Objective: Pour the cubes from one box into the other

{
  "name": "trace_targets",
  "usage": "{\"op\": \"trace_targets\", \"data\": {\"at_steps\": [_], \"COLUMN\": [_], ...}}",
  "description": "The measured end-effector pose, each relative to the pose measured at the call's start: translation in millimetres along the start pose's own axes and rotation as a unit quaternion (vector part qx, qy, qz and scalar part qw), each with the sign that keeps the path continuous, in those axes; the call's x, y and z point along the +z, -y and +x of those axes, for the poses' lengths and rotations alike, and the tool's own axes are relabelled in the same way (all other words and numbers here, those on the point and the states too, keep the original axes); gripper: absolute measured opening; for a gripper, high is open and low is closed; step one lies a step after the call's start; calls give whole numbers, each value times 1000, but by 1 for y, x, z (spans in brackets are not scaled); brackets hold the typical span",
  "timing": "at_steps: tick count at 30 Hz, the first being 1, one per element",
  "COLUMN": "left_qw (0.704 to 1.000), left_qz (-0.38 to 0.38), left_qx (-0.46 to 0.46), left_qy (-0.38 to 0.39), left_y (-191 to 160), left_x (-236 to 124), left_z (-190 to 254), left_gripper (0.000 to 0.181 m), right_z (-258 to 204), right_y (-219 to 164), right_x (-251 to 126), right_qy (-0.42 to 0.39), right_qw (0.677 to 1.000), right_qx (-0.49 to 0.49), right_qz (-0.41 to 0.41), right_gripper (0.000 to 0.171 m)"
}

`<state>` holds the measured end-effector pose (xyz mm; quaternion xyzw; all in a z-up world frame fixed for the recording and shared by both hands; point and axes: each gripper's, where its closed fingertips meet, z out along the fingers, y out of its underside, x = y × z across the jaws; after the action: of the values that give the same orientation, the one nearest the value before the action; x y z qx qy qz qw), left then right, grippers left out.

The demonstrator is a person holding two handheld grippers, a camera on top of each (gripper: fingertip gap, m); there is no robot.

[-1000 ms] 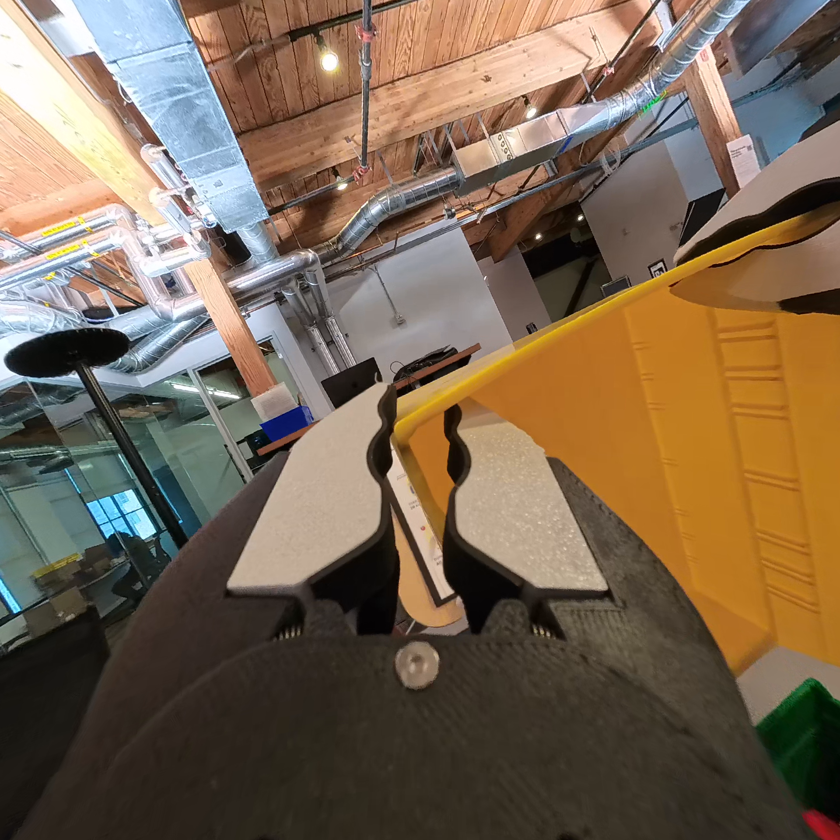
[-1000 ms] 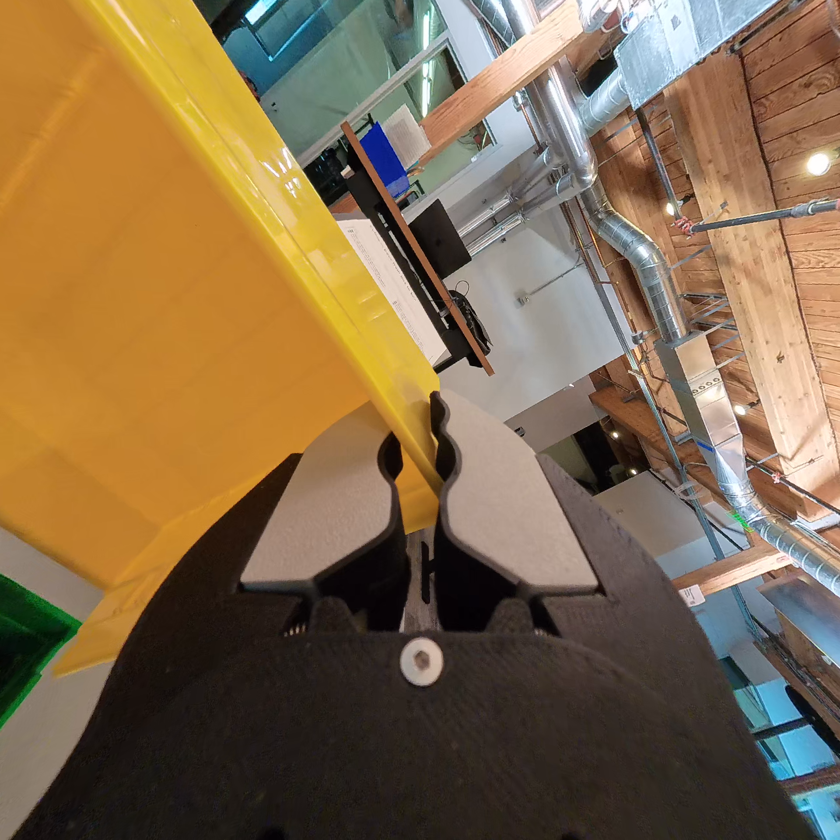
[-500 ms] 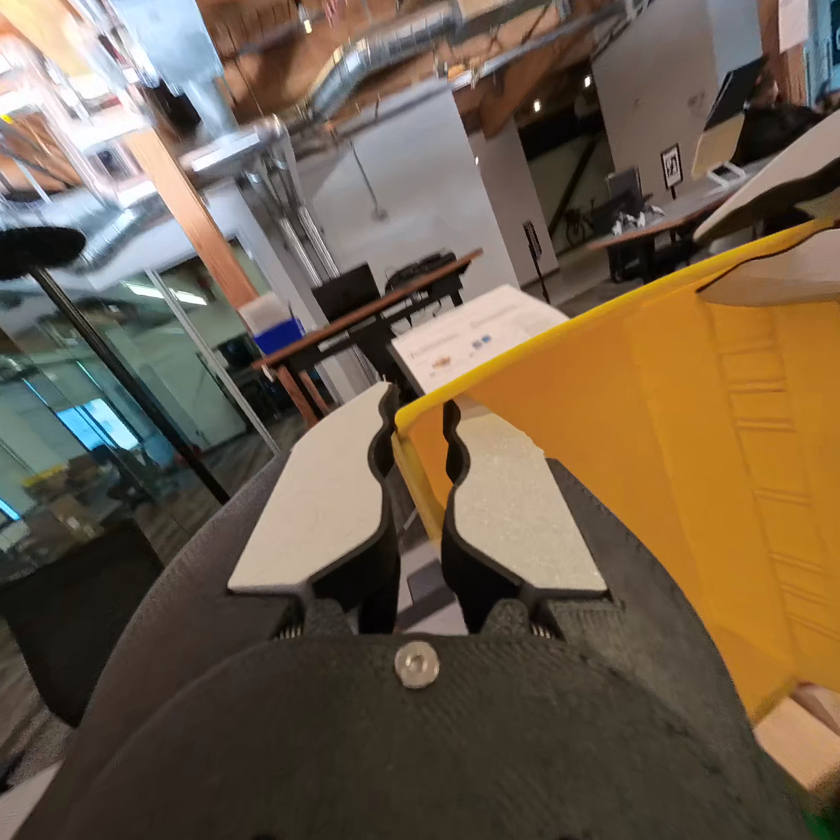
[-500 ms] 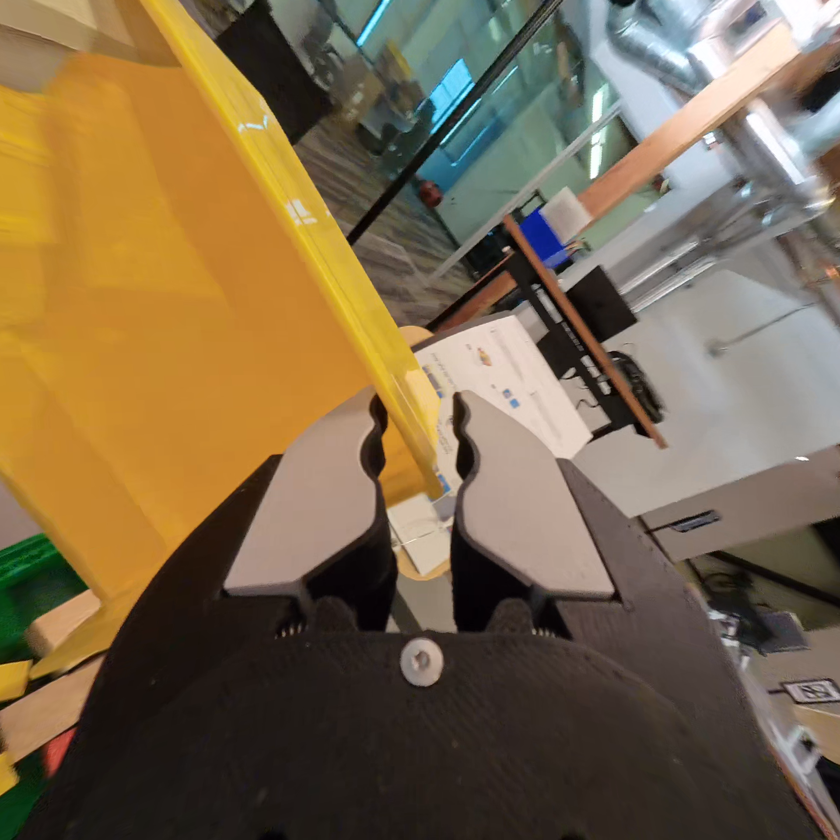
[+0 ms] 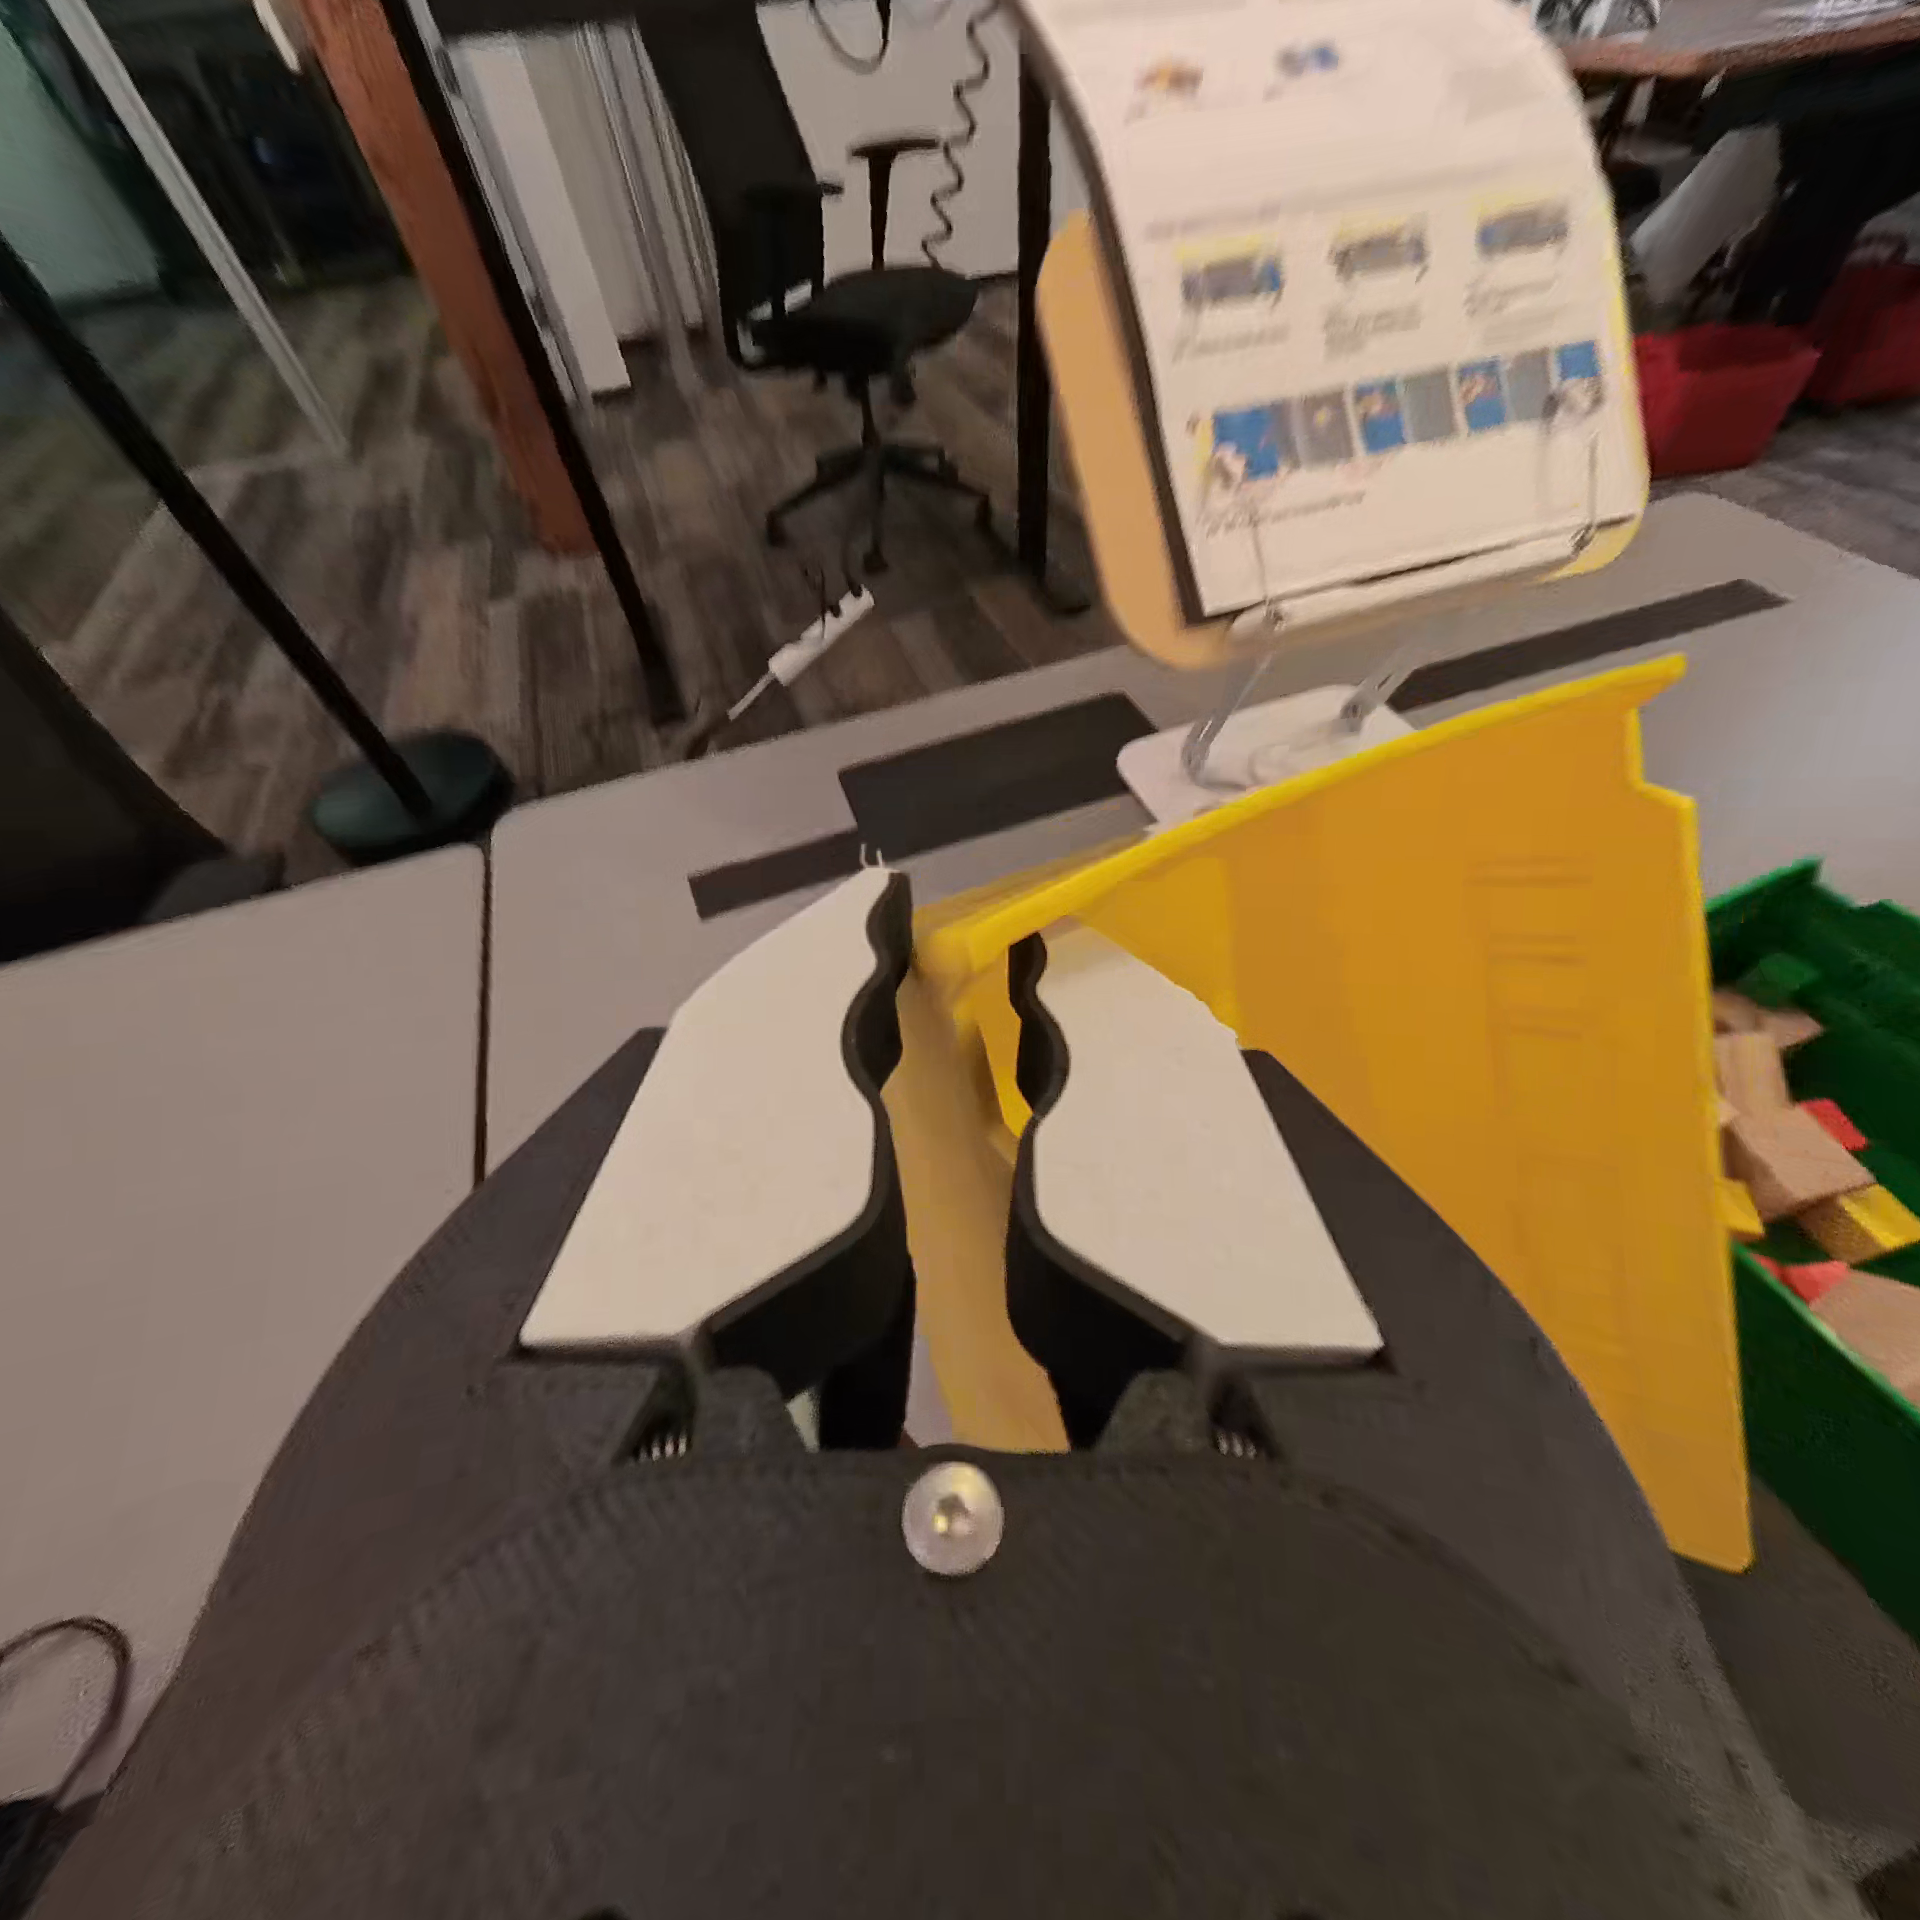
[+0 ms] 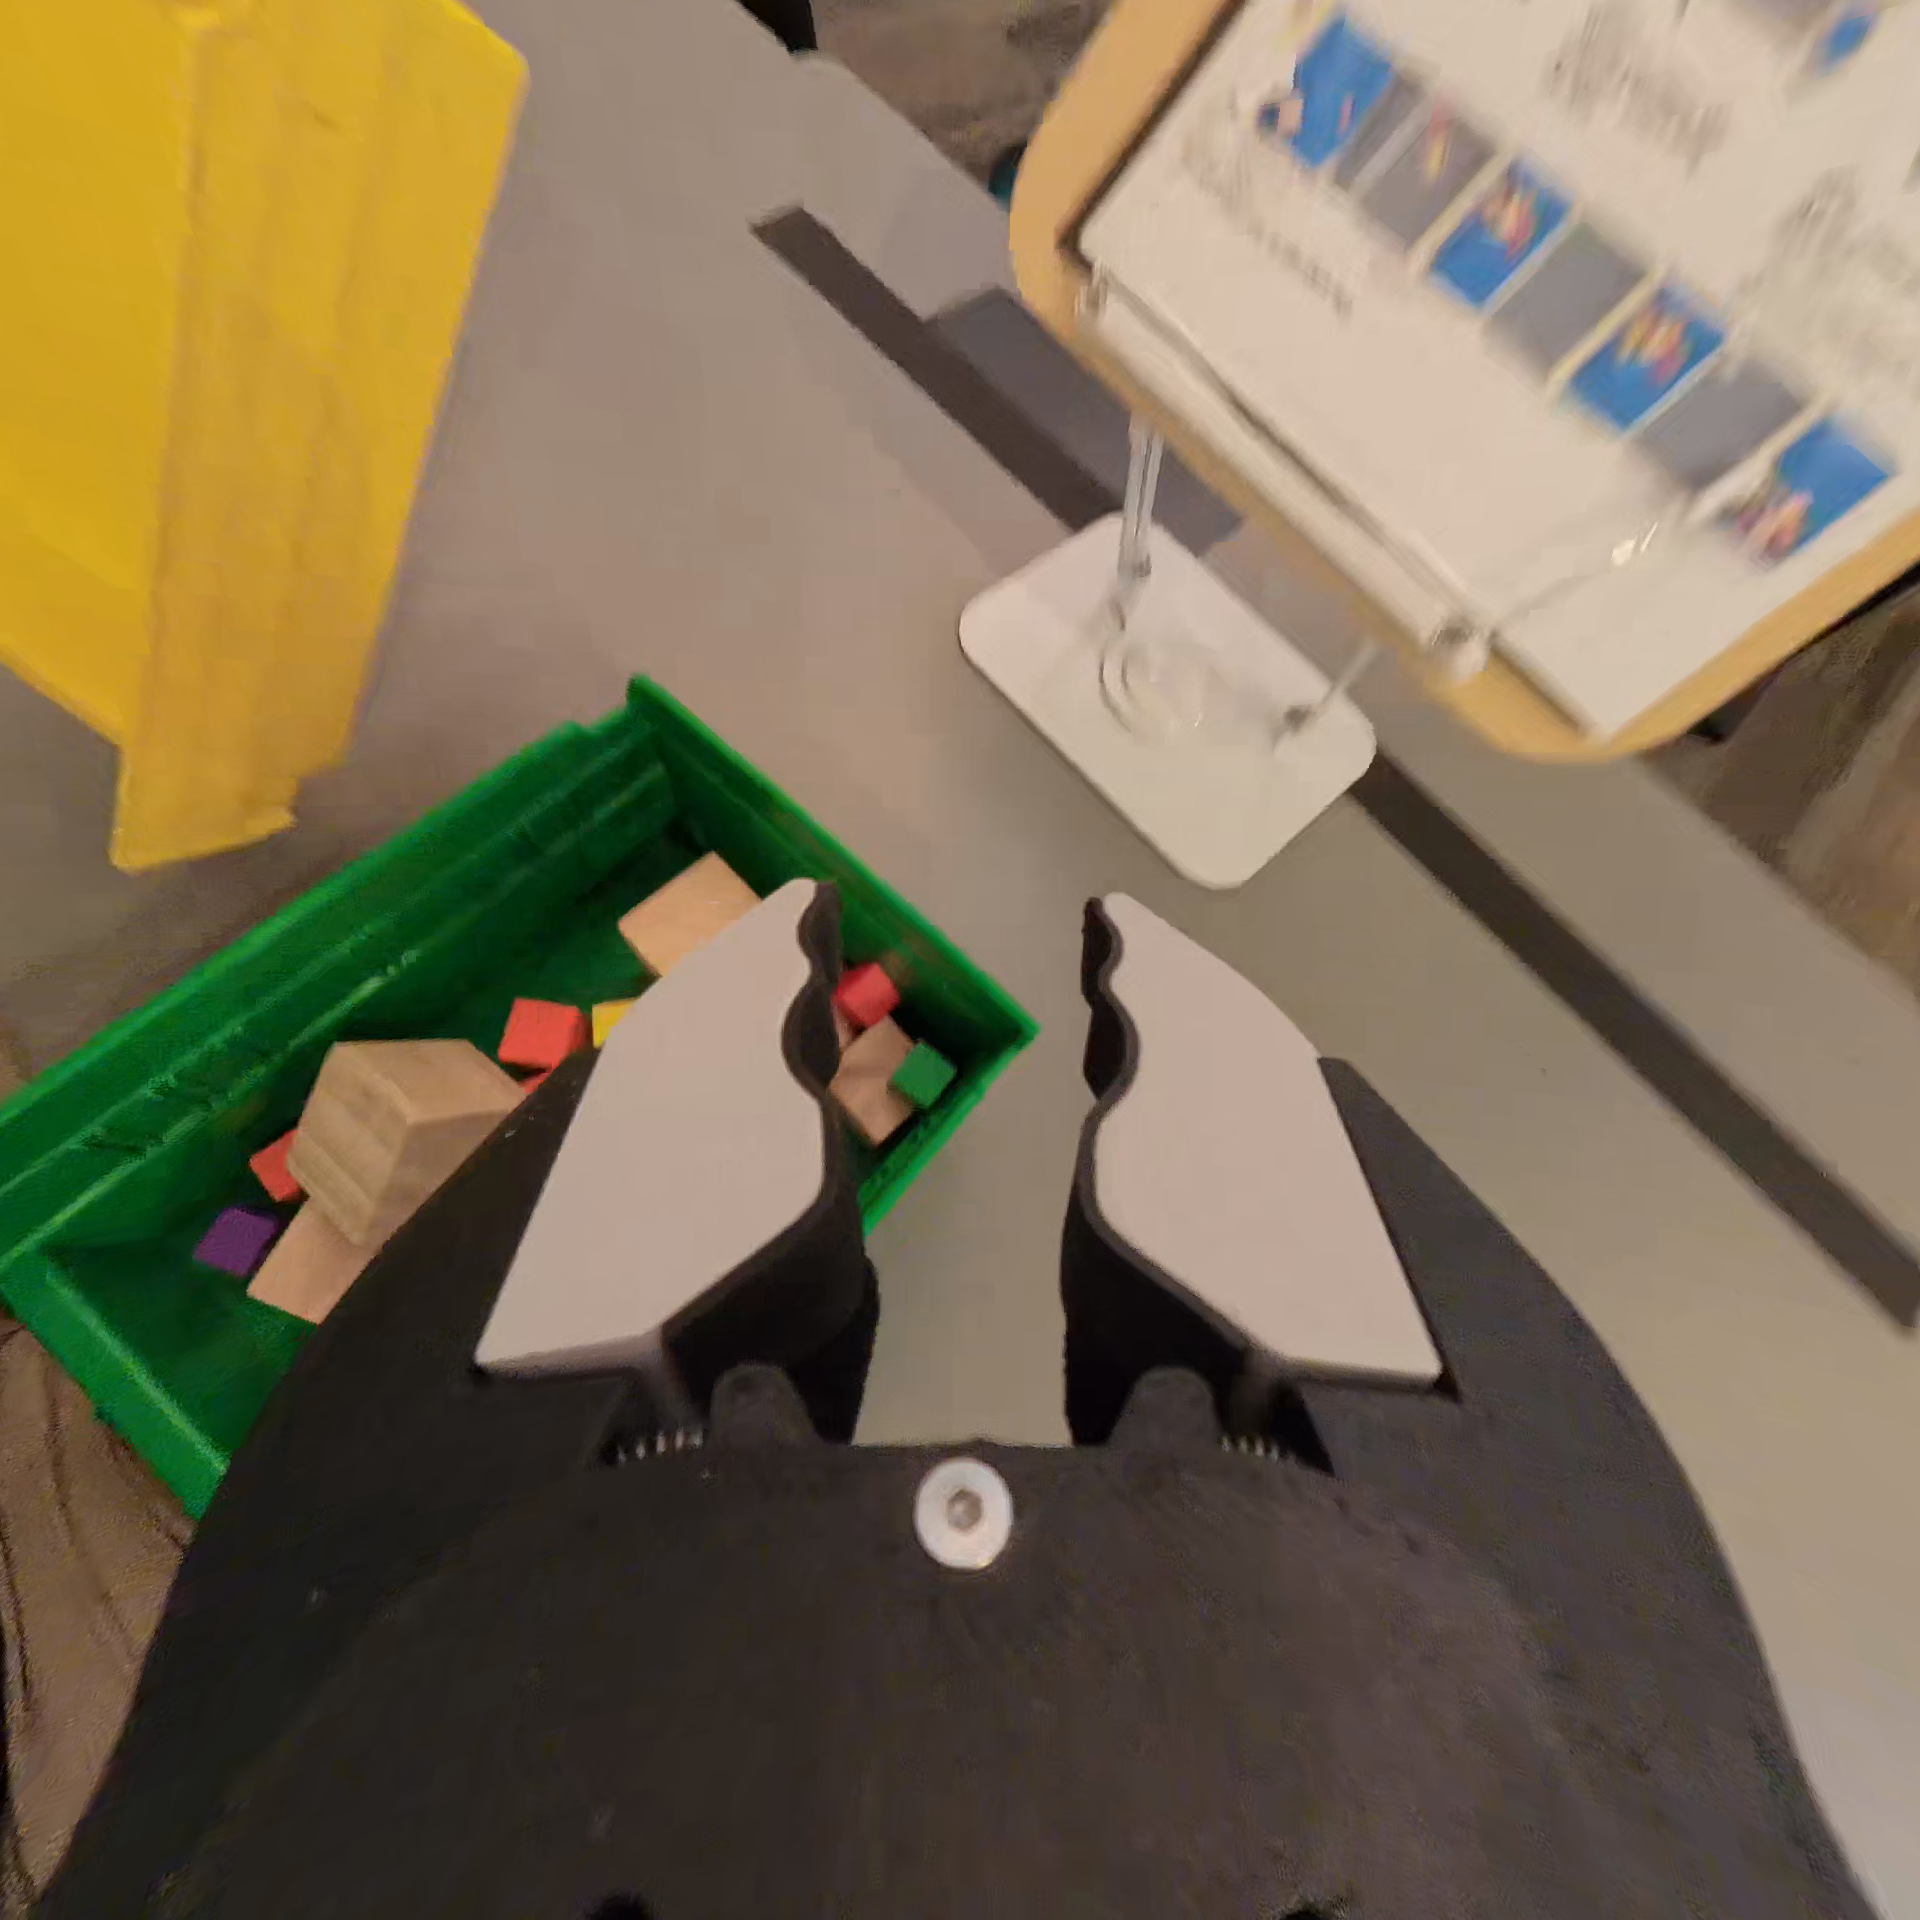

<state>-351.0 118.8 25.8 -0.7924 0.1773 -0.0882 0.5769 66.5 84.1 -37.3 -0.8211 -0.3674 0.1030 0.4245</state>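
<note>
Your left gripper (image 5: 961, 940) has its fingers clenched on the rim of the yellow box (image 5: 1455, 1039), which is tipped up next to the green box (image 6: 499, 831). Your right gripper (image 6: 951, 914) has its fingers spread apart and holds nothing. The cubes (image 6: 395, 1122), wooden and coloured ones, lie inside the green box on the grey surface (image 6: 727, 520). A paper on a stand (image 6: 1174, 727) is near.

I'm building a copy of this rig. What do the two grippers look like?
The left gripper and right gripper look alike: a black, rough-textured printed body, two flat light-grey fingers with wavy black inner pads, small springs at the finger bases and one silver screw in the middle.
</note>
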Motion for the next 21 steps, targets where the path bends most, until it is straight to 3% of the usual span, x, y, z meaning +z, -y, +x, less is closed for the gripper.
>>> {"op": "trace_targets", "data": {"at_steps": [1, 6, 12, 17, 21], "left_qw": [1000, 990, 976, 961, 948], "left_qz": [-15, -87, -169, -235, -252], "left_qx": [-16, -102, -131, -139, -180], "left_qy": [-11, -40, -49, -46, -70], "left_y": [-13, -72, -138, -188, -200], "left_x": [5, 35, 76, 96, 86], "left_z": [-5, -37, -52, -54, -43], "left_gripper": [17, 17, 20, 24, 47], "right_z": [0, -17, -60, -74, -77], "right_y": [-24, -110, -165, -176, -176], "right_x": [5, 21, 30, 34, 32], "right_qy": [1, 34, 87, 110, 112], "right_qw": [1000, 989, 970, 965, 964], "right_qx": [14, 102, 147, 168, 183], "right_qz": [-24, -101, -172, -170, -157], "right_gripper": [39, 44, 48, 28, 19]}}
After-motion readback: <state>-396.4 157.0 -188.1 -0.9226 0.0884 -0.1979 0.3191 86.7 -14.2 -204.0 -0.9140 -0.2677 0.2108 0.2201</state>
